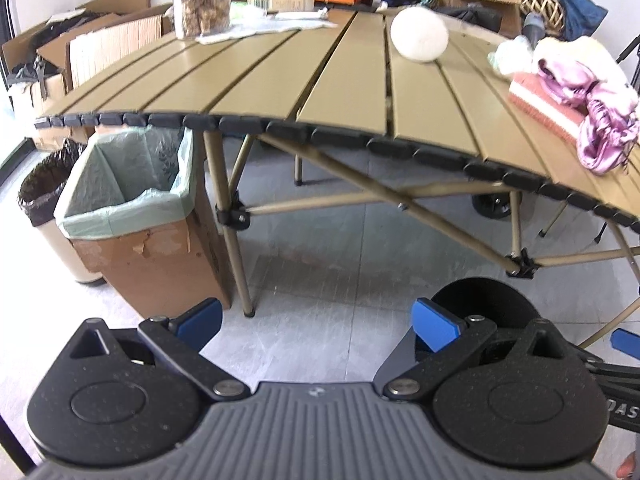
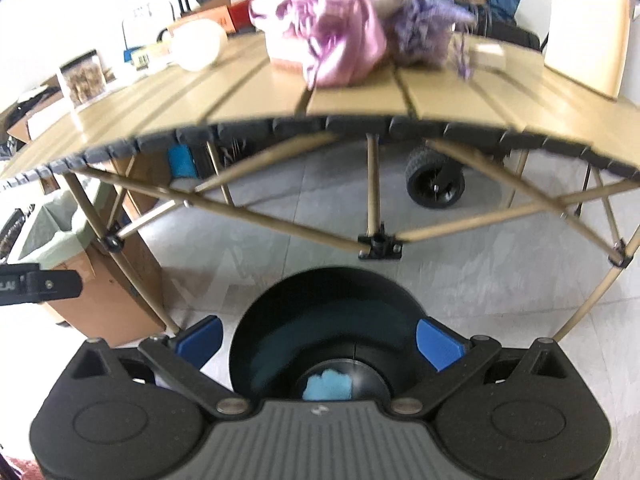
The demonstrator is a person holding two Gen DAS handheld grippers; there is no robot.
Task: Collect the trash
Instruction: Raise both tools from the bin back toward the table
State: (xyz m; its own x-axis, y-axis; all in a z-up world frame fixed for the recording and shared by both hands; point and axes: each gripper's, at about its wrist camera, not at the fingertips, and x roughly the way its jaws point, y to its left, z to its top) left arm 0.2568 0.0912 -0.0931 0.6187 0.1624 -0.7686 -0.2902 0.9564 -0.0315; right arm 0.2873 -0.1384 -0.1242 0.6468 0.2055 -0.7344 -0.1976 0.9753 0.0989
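The left tongs are hanging open over the grey tiled floor in front of the slatted tan desk, their blue pads wide apart with nothing between them. The right tongs are also spread, and a dark round bowl is sitting between their pads with a crumpled blue scrap lying in its bottom; whether the pads are actually pressing on the bowl I cannot tell. To the left of the desk, on the floor, a cardboard box lined with a pale green bag is standing open, with a round bin holding a dark liner just beside it on its left. On the desk, a white ball is resting toward the far side, a clear container of brown snacks is standing at the far left, and a heap of pink cloth is lying at the right near edge.
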